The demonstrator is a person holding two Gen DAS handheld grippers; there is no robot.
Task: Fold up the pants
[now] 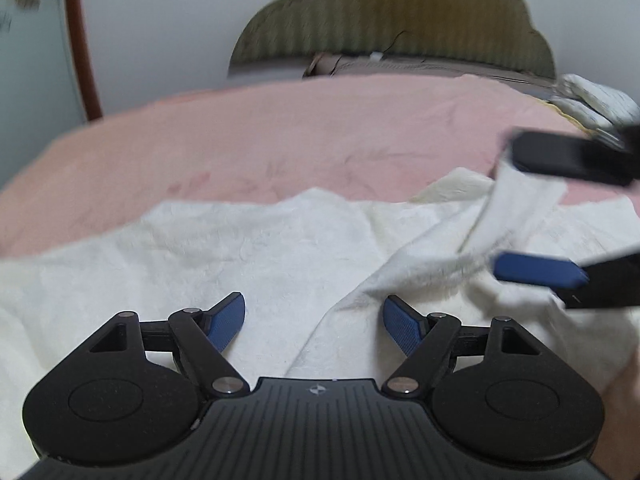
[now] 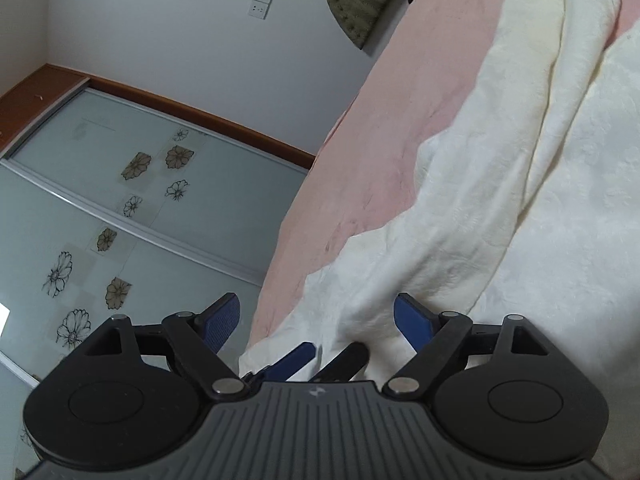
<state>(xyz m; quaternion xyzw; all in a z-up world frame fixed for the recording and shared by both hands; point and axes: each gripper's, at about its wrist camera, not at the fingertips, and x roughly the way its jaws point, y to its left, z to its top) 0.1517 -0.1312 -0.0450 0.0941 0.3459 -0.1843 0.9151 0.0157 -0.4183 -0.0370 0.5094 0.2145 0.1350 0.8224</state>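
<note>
White, textured pants (image 1: 248,248) lie spread on a pink bed sheet (image 1: 280,132). My left gripper (image 1: 314,320) is open just above the pants, with a raised fold of cloth between its blue pads. My right gripper (image 1: 520,216) shows at the right of the left wrist view, open, with a bunched bit of the pants' cloth rising between its fingers. In the right wrist view my right gripper (image 2: 318,322) is open over the pants (image 2: 500,220), and the left gripper's fingers (image 2: 344,360) show low between its own.
The pink sheet (image 2: 360,184) covers the bed. An olive padded headboard (image 1: 400,12) stands at the far end with white bedding (image 1: 592,98) at the right. A wardrobe with flower-patterned sliding doors (image 2: 140,200) and a white wall with sockets (image 2: 262,2) stand beside the bed.
</note>
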